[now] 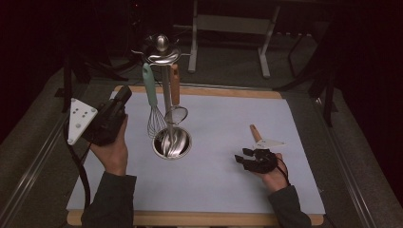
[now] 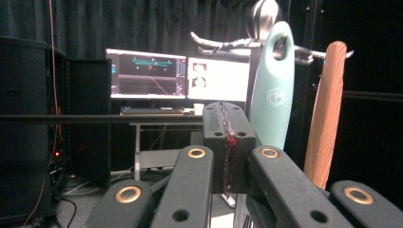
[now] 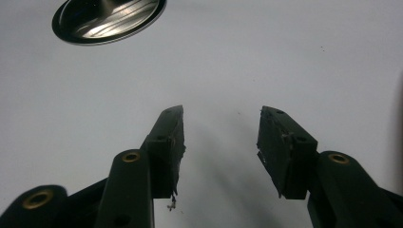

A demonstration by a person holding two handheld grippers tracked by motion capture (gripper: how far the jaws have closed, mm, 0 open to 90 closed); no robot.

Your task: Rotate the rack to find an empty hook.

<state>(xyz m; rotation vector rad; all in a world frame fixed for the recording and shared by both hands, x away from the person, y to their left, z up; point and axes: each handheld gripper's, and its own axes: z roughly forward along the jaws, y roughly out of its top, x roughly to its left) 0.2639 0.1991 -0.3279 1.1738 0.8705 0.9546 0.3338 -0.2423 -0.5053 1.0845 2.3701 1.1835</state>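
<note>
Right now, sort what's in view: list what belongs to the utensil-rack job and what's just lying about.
In the job:
- utensil rack
- whisk hanging on it
- strainer hanging on it
- left gripper, shut and empty
- right gripper, open and empty

Lying about:
- wooden-handled tool on the white mat
- monitors behind

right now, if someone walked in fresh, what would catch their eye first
Most likely the shiny metal utensil stand at the far middle of the white mat, with a teal-handled whisk and a wooden-handled strainer hanging from its top. Next, the left gripper, jaws shut, raised just left of the whisk, and the right gripper, jaws open, resting low on the mat near a wooden-handled tool.
</note>
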